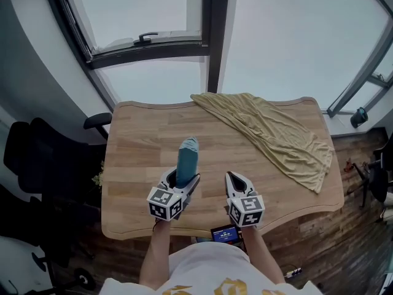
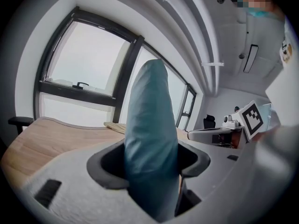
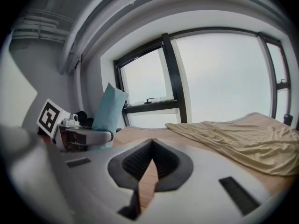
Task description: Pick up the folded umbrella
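The left claw (image 1: 180, 178) was clamped on the teal, fabric-covered folded umbrella (image 1: 187, 155), just left of centre in the lower half of the head view. The left gripper view made it plain: both dark pads (image 2: 105, 164) pressed against the sides of the folded umbrella (image 2: 147, 134), which filled the gap and rose steeply up the middle of the frame, its rounded end against the bright window. Its lower end was hidden behind the claw, so whether it touched the surface could not be told.

The right claw (image 1: 234, 178) sat just beside it, to the right in the head view, holding nothing. In the right gripper view its pads (image 3: 164, 162) met at the tips, pressed together, with only a thin wedge of wood showing below them. At the left of that view the folded umbrella (image 3: 108, 111) stood tilted above the other claw's pale body.

Below both lay the light wooden surface (image 1: 138, 140) with its wavy edge. A crumpled pale yellow cloth (image 1: 276, 137) sprawled across its upper right, well apart from the two claws. A black office chair (image 1: 37, 158) stood at the left edge of the frame, and the black-framed window (image 1: 147, 48) filled the top.
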